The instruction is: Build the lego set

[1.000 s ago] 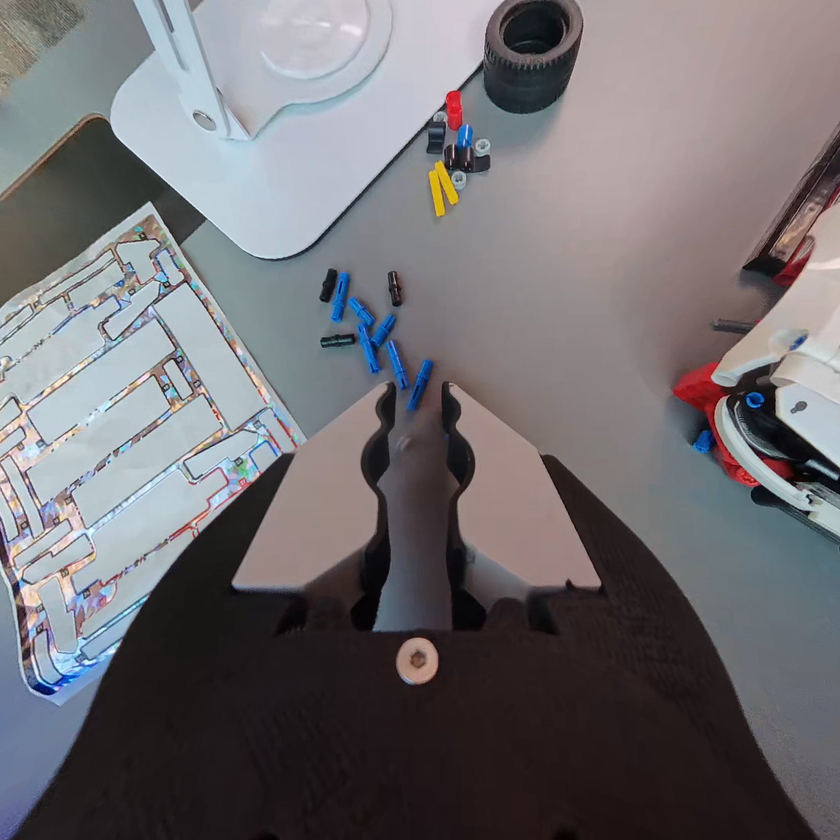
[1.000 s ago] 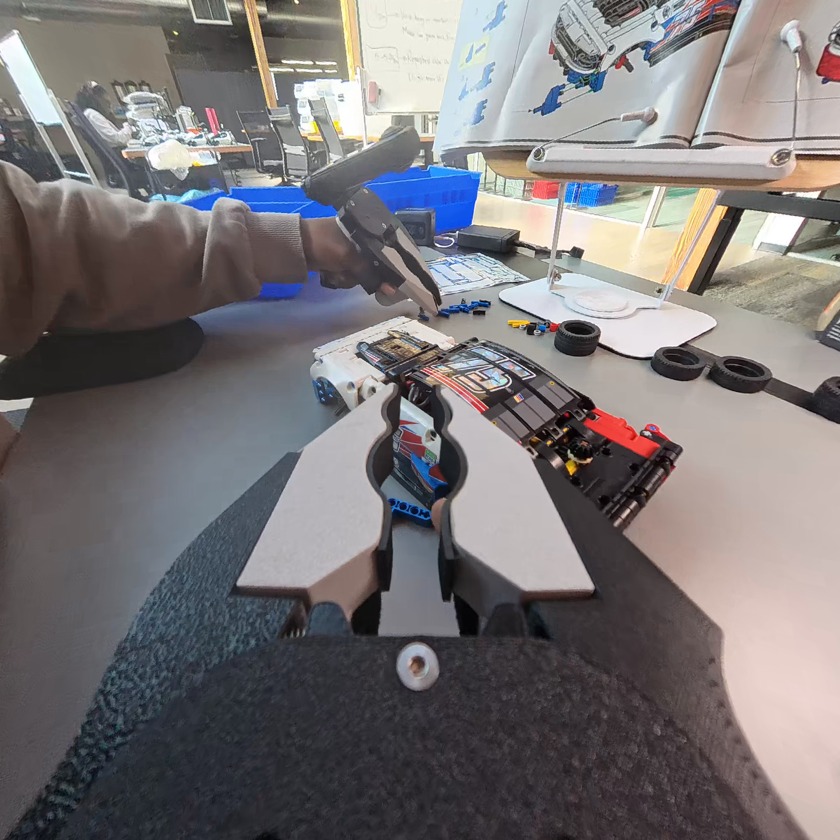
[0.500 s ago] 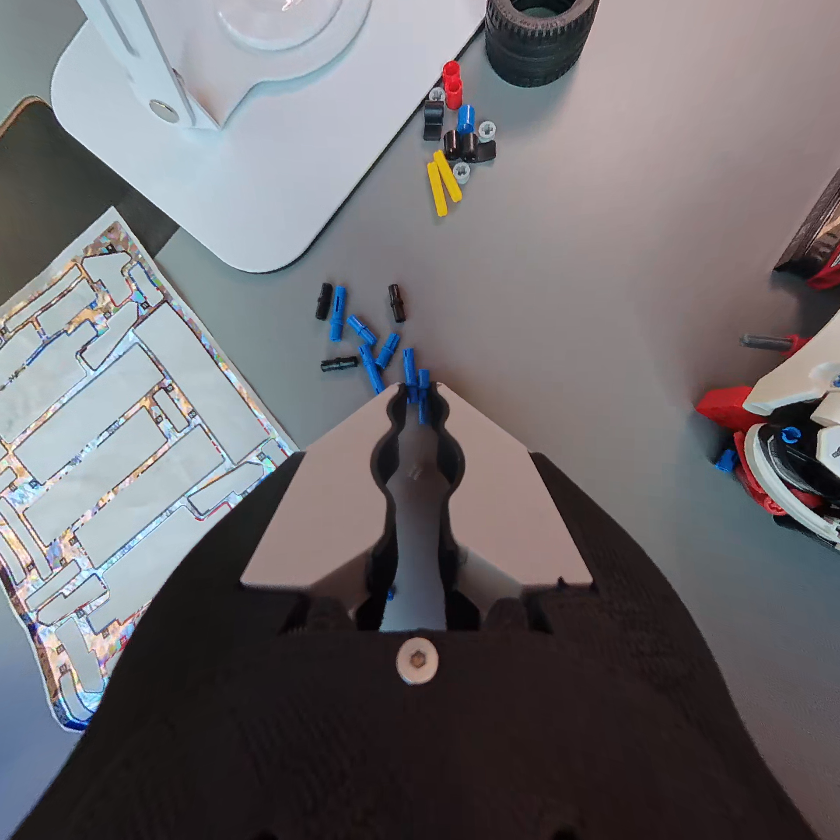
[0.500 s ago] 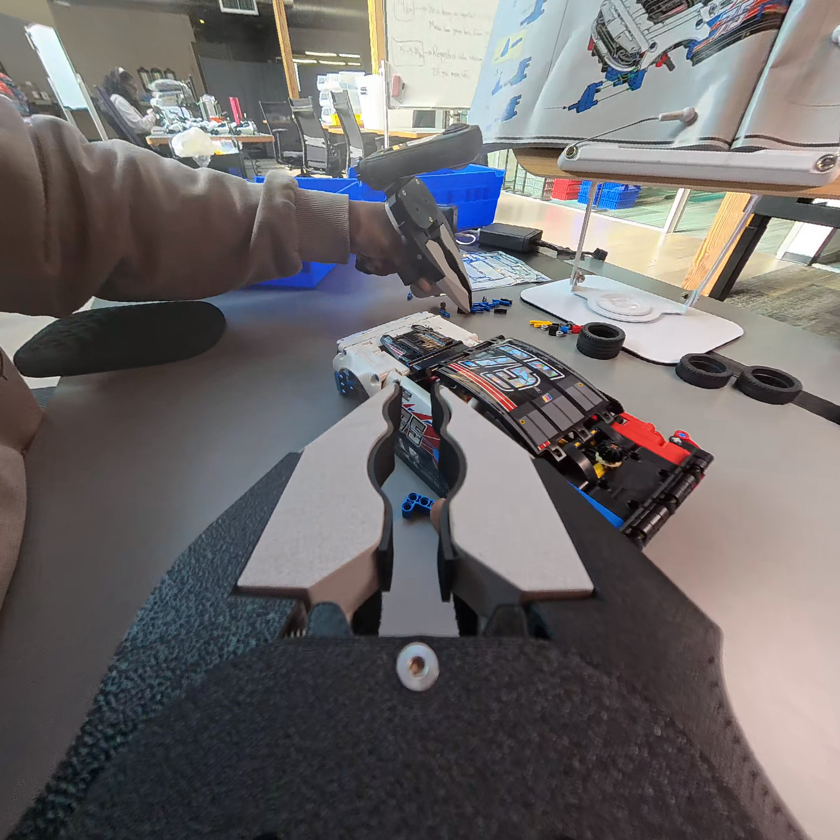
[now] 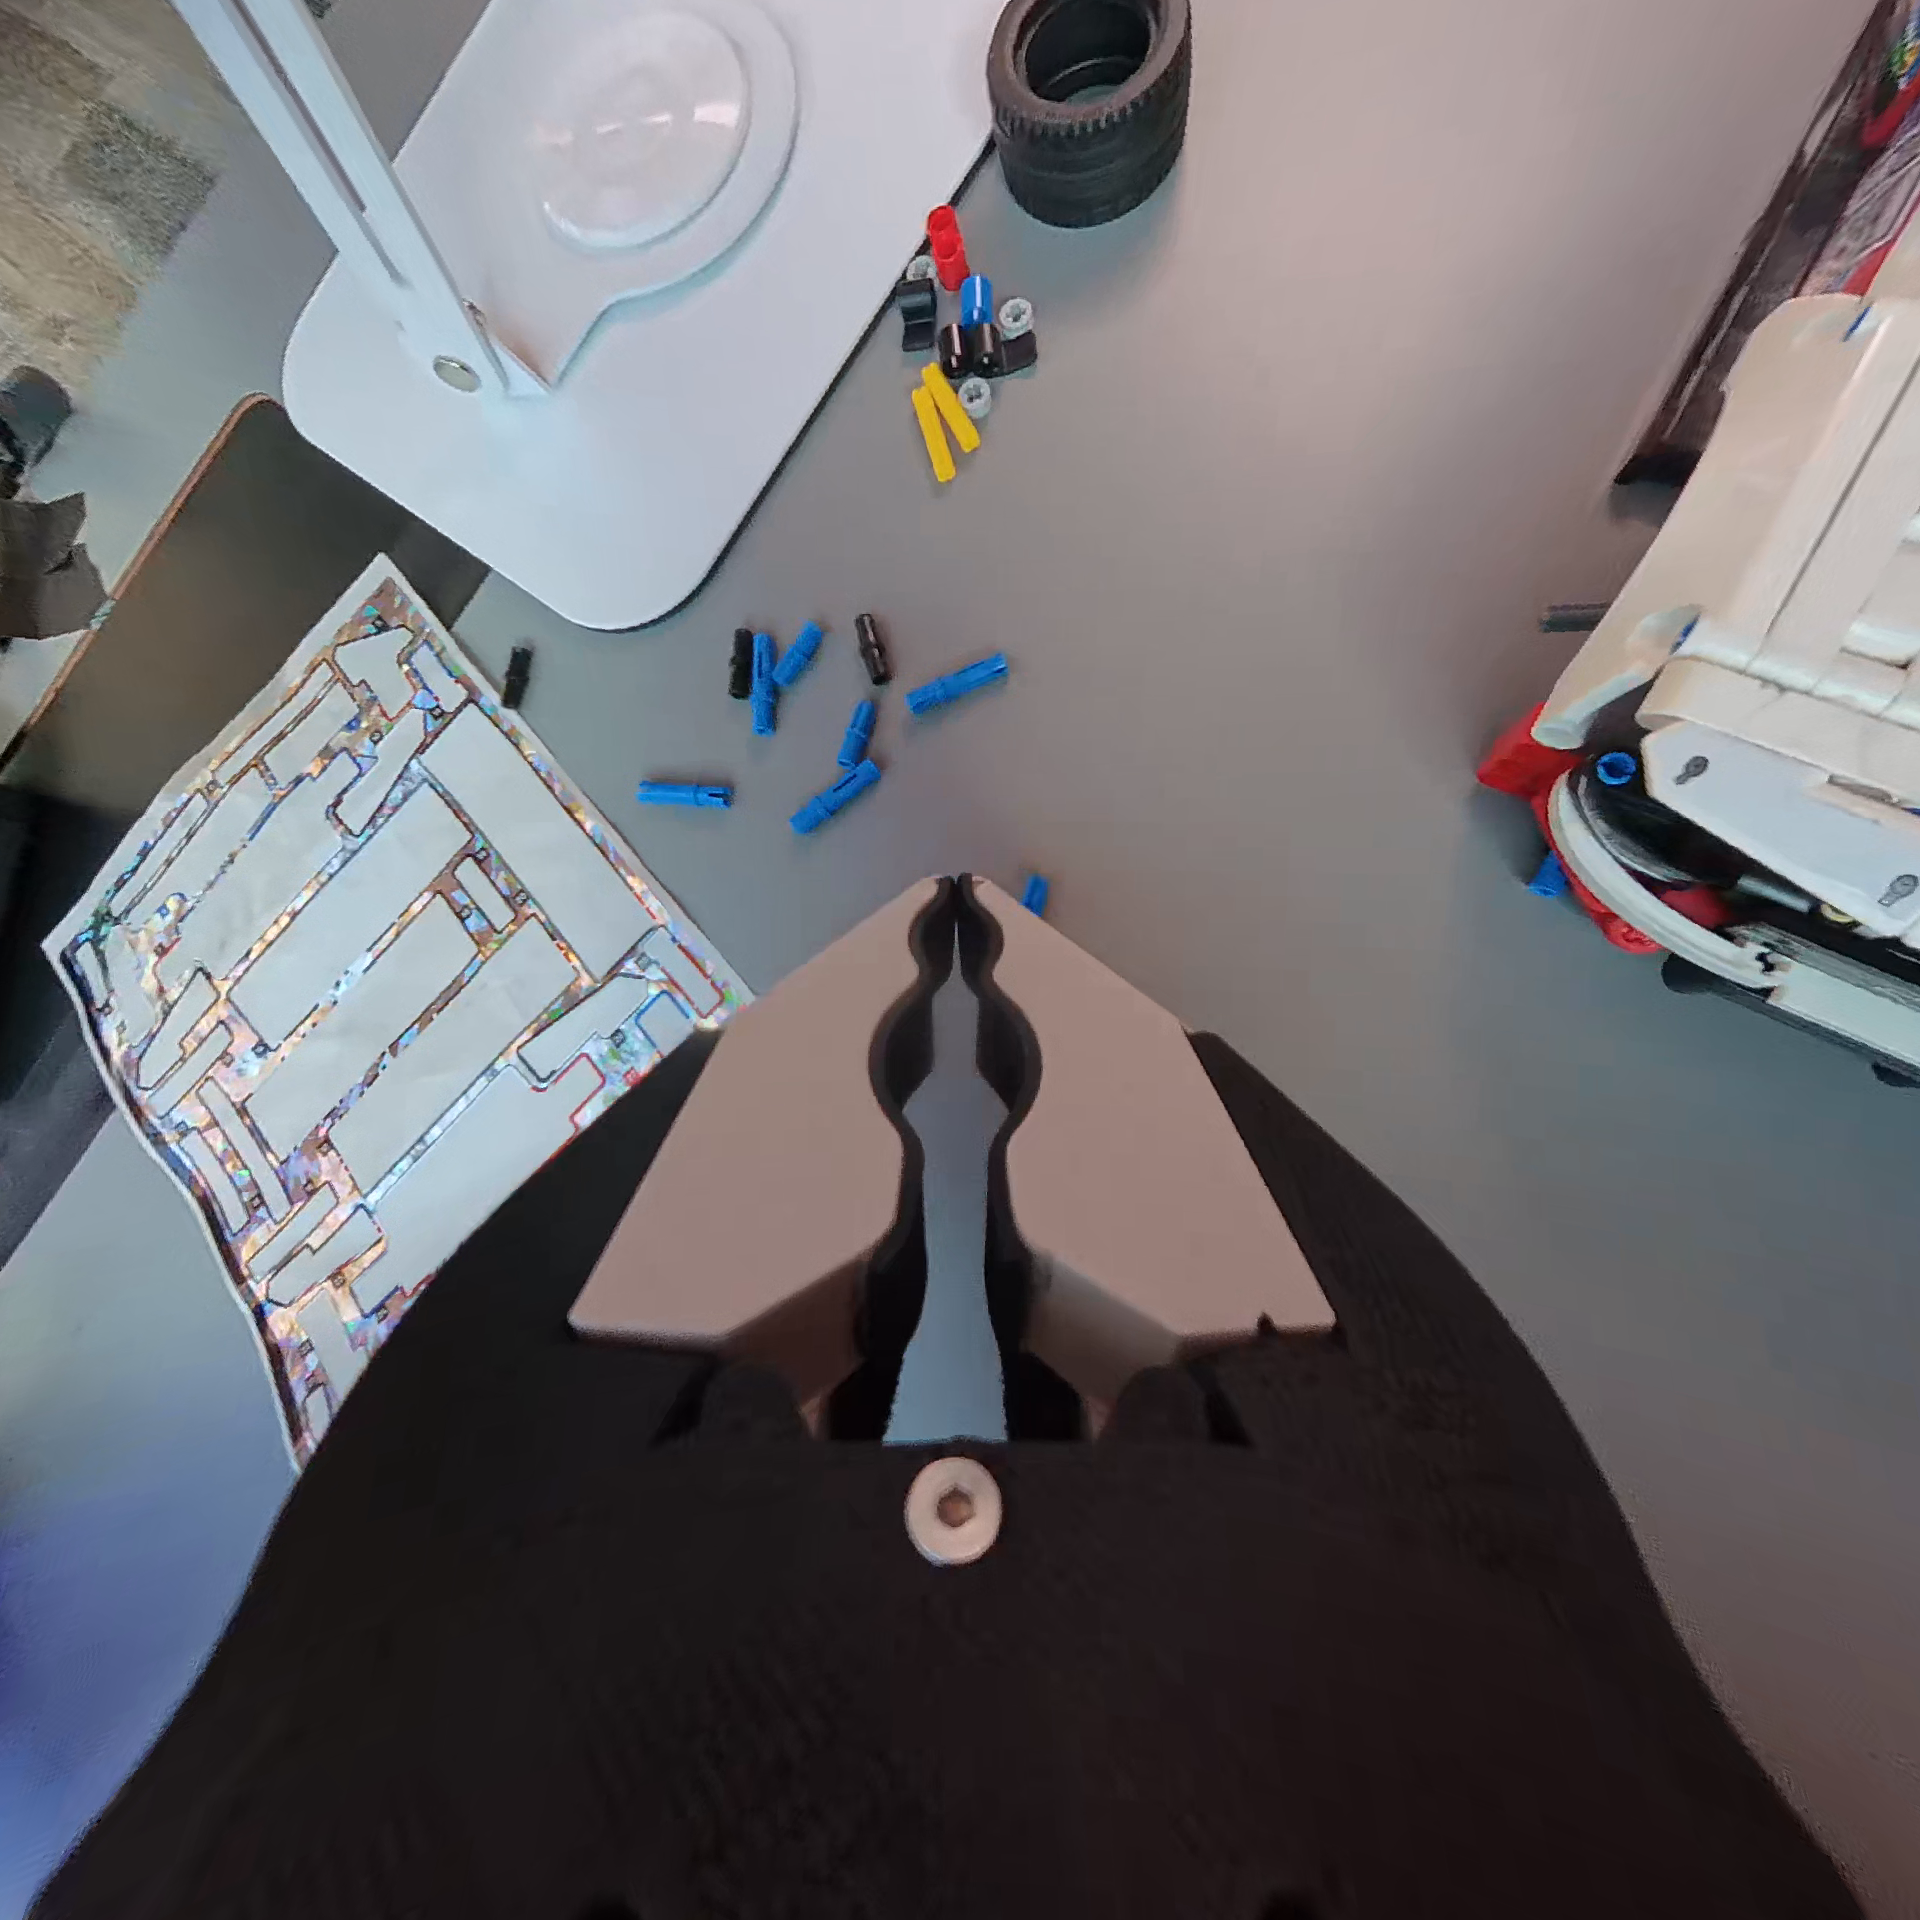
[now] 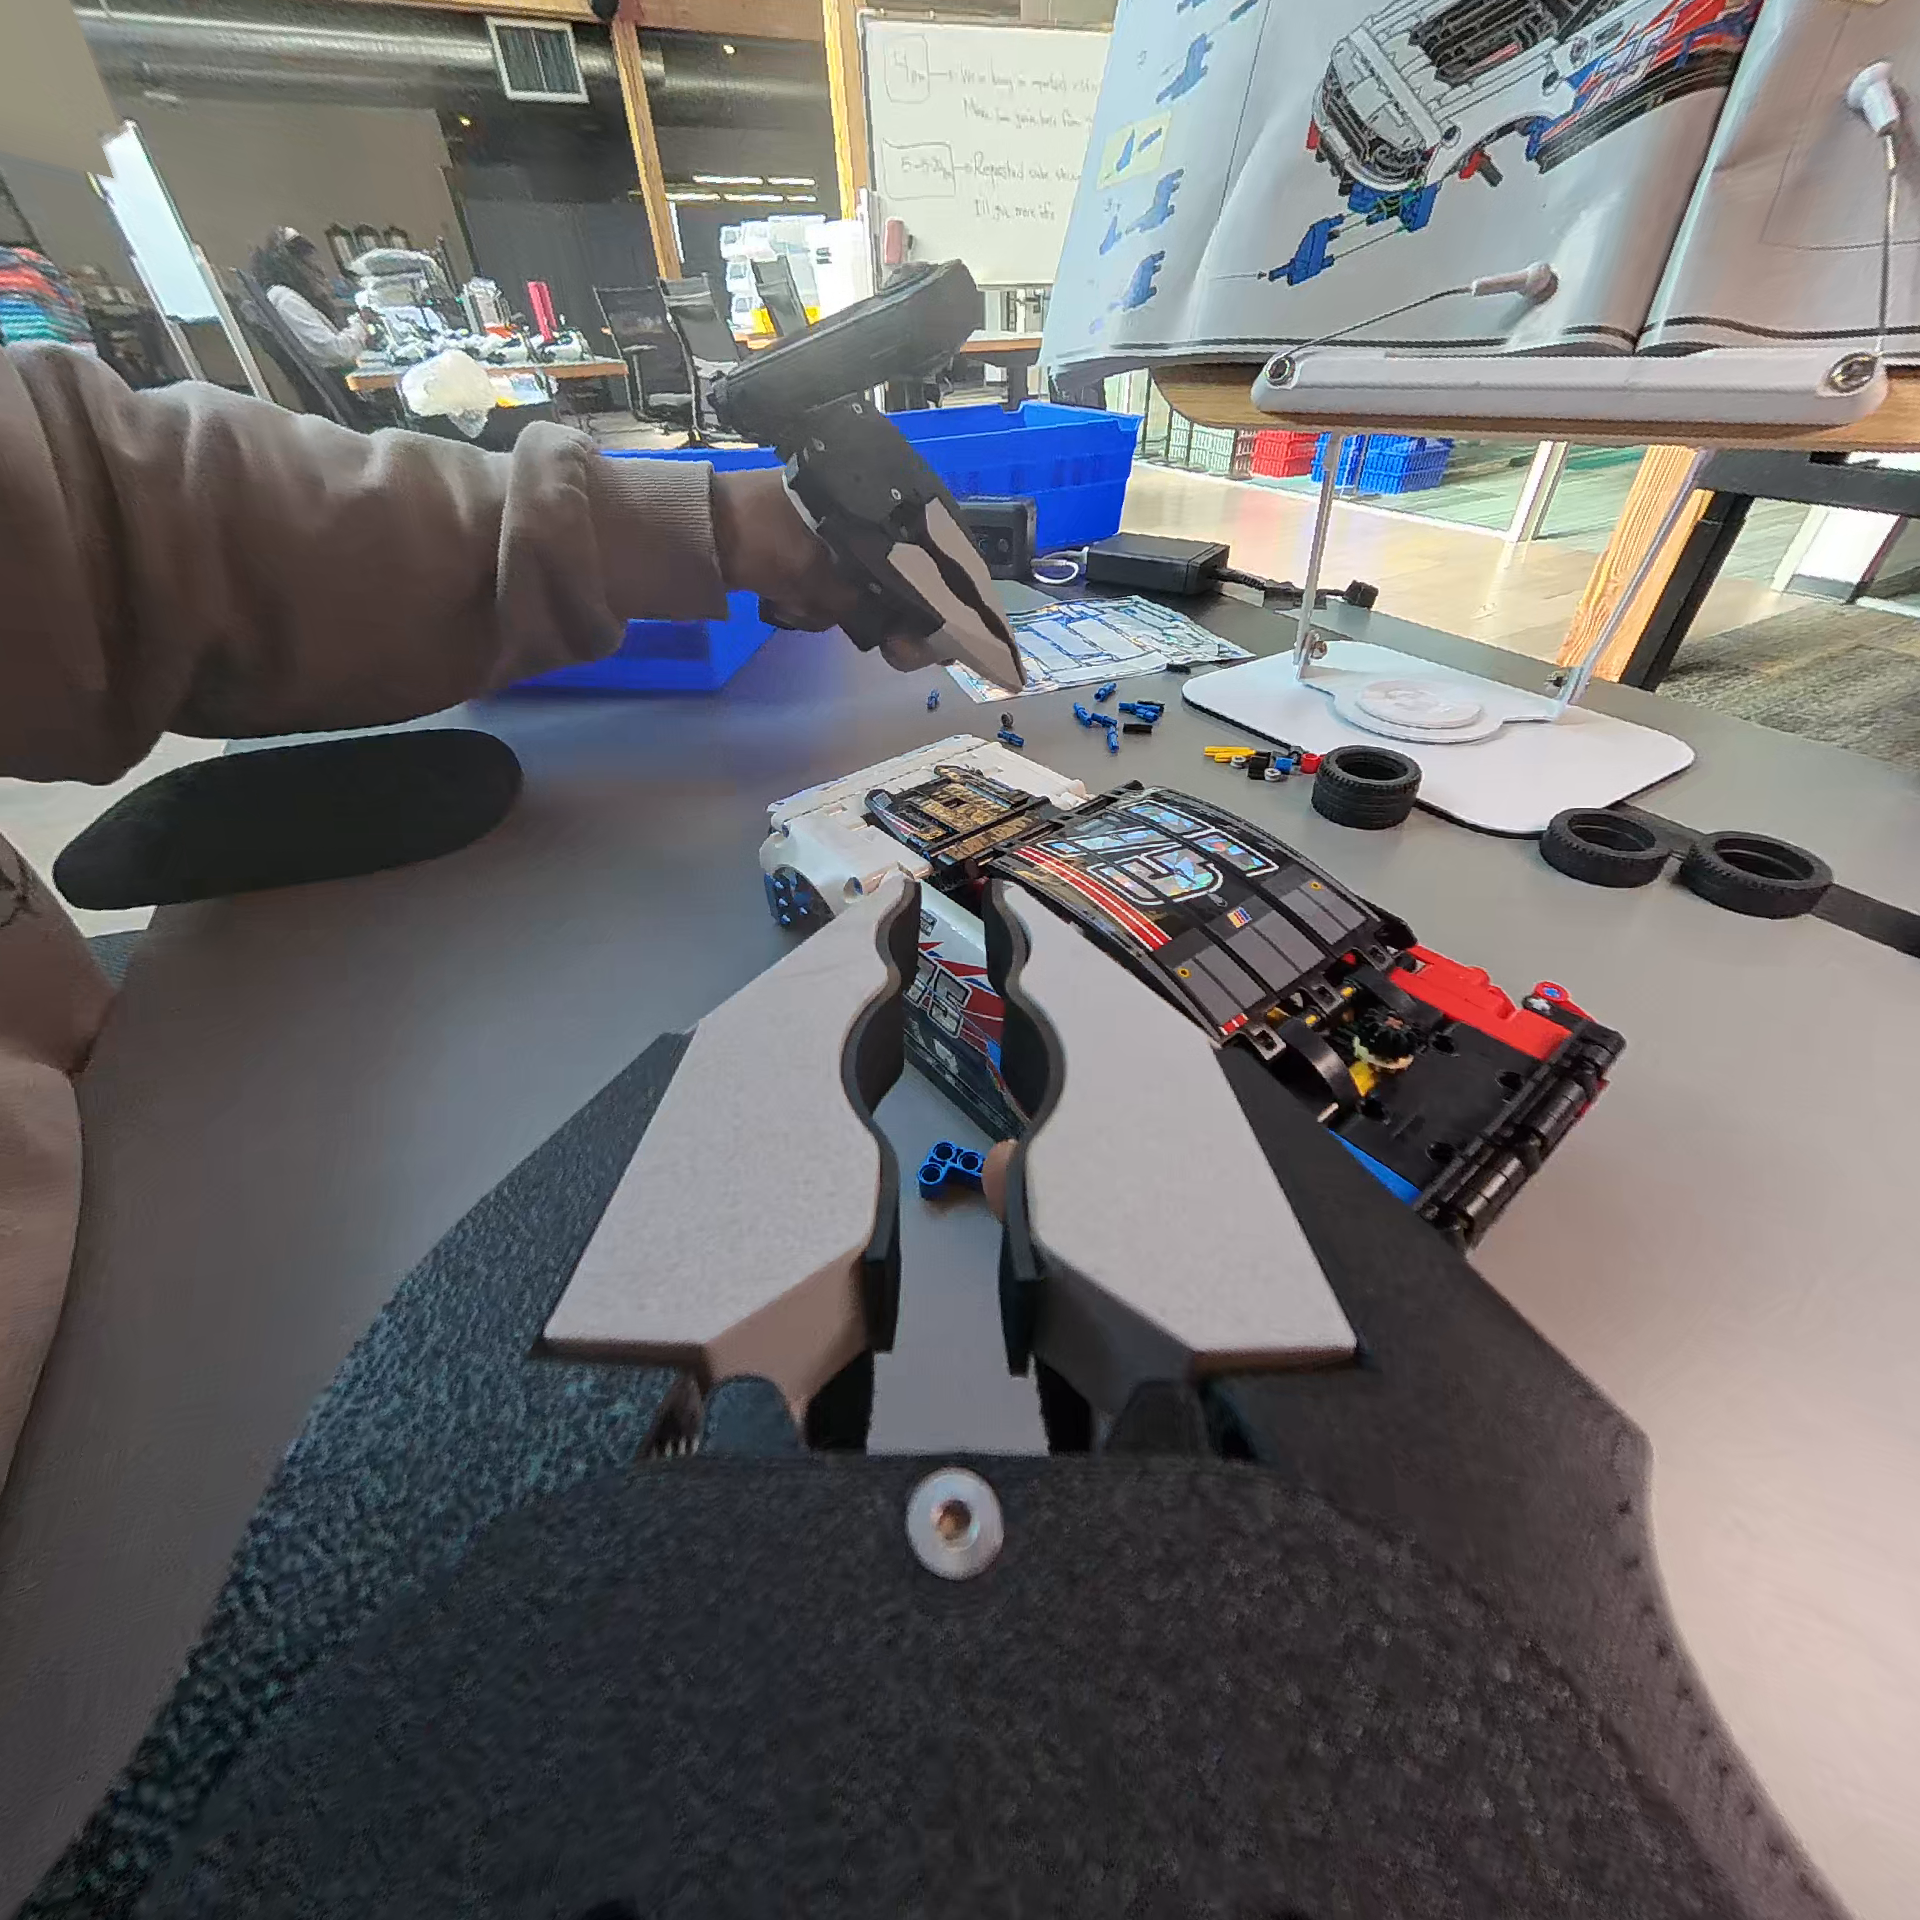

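Note:
The partly built lego car (image 6: 1195, 904), with a white front, black roof and red rear, lies on the grey table; its white front also shows in the left wrist view (image 5: 1766, 623). Loose blue and black pins (image 5: 831, 727) lie scattered ahead of my left gripper (image 5: 956, 883). It is shut tip to tip with nothing visible between the tips, and one blue pin (image 5: 1034, 894) peeks out beside its right fingertip. In the right wrist view it (image 6: 1003, 675) hangs above the pins (image 6: 1117, 717). My right gripper (image 6: 951, 899) is open and empty beside the car's side, over a small blue angled piece (image 6: 951, 1169).
A sticker sheet (image 5: 343, 987) lies at the left and the white book-stand base (image 5: 582, 416) behind it. A pile of small mixed parts (image 5: 961, 343) and a tyre (image 5: 1091, 114) sit farther on. Two more tyres (image 6: 1605, 847) lie at the right. The instruction book (image 6: 1455, 156) is overhead.
My left gripper has closed fully from open around two blue pins and lifted back. The pins now lie scattered more widely. My right gripper has drawn back slightly from the car.

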The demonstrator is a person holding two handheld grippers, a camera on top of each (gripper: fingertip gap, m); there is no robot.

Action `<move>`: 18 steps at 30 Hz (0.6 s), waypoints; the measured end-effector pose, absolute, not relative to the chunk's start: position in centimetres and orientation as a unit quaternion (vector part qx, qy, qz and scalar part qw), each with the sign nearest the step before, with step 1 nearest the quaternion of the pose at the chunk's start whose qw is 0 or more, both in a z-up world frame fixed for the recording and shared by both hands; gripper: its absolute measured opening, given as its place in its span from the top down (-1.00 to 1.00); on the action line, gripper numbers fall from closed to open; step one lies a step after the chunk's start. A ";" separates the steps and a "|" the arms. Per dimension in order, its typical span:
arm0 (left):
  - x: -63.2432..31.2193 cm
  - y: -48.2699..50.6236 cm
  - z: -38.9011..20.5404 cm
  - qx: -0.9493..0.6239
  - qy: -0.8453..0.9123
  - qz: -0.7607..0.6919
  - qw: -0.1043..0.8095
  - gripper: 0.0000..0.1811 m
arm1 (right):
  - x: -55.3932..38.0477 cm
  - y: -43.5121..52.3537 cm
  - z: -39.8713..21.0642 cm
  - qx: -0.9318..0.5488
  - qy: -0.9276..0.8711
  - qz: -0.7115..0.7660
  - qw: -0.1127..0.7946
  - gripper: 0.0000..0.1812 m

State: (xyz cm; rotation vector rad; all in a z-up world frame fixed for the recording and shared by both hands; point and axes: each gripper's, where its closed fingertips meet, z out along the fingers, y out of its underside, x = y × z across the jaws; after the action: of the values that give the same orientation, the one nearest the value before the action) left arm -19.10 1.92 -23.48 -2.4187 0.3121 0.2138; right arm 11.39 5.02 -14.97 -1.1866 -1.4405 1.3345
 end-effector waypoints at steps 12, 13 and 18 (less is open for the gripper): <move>-22.1 4.8 -25.8 -0.944 0.164 0.042 0.283 0.82 | 11.6 5.8 -14.9 -0.482 -0.559 0.537 0.409 0.90; -21.9 4.8 -25.8 -0.944 0.169 0.035 0.280 0.86 | 11.5 5.7 -15.0 -0.482 -0.560 0.537 0.406 0.90; -21.3 4.5 -26.0 -0.946 0.185 0.033 0.265 0.98 | 11.4 5.5 -15.4 -0.480 -0.572 0.526 0.407 0.90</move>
State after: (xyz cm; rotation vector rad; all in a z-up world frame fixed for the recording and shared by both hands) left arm -21.32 4.51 -25.97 -2.5551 0.4992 0.0887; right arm 11.42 5.45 -15.43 -1.2110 -1.4431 1.3256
